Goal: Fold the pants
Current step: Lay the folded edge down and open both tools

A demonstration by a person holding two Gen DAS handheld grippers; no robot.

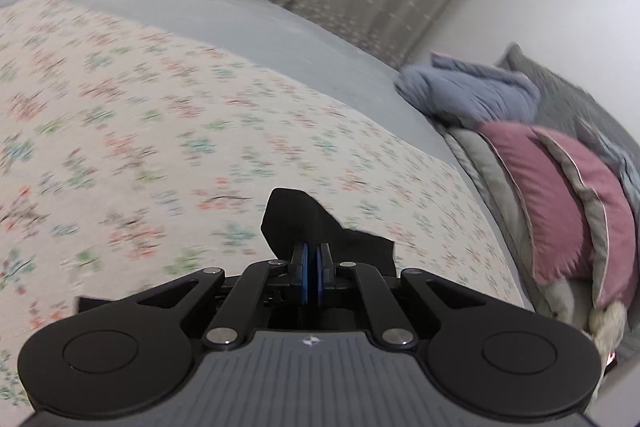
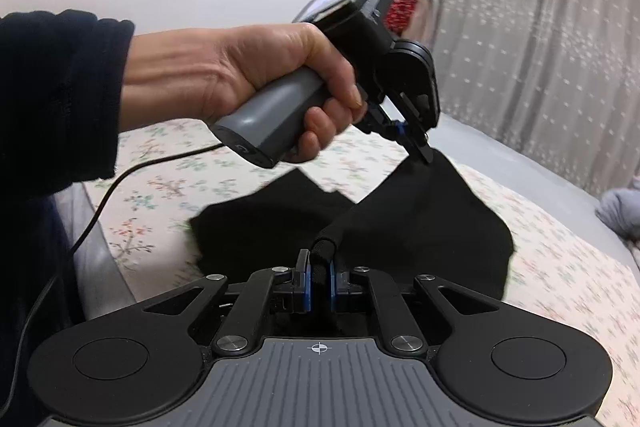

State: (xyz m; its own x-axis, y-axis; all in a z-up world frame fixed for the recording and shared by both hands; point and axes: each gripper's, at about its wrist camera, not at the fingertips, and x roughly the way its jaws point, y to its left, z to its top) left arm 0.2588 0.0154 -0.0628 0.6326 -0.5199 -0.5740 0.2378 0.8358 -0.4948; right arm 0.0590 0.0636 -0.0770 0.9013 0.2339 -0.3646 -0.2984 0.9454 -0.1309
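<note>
We have the black pants [image 2: 420, 227] lifted partly off the bed [image 2: 560, 267], its floral cover showing beneath, with one dark stretch trailing on the cover behind. Our right gripper [image 2: 319, 283] has its fingers closed tight on a thick bunched edge of the cloth, and our left gripper [image 2: 420, 151], held in the left hand [image 2: 256, 75], pinches another edge higher up with its fingers nearly together. In the left wrist view, black fabric [image 1: 296, 223] sticks out past those shut fingers.

We judge the risk to be a lopsided fold: the cloth hangs in a sagging triangle between the two grips, so the legs may land crooked or doubled. The bunched edge could also slip out in part.

Blur smears both views. We cannot tell waistband from hem, and our right hand is out of view. The pillows [image 1: 560, 195] lie well apart.
</note>
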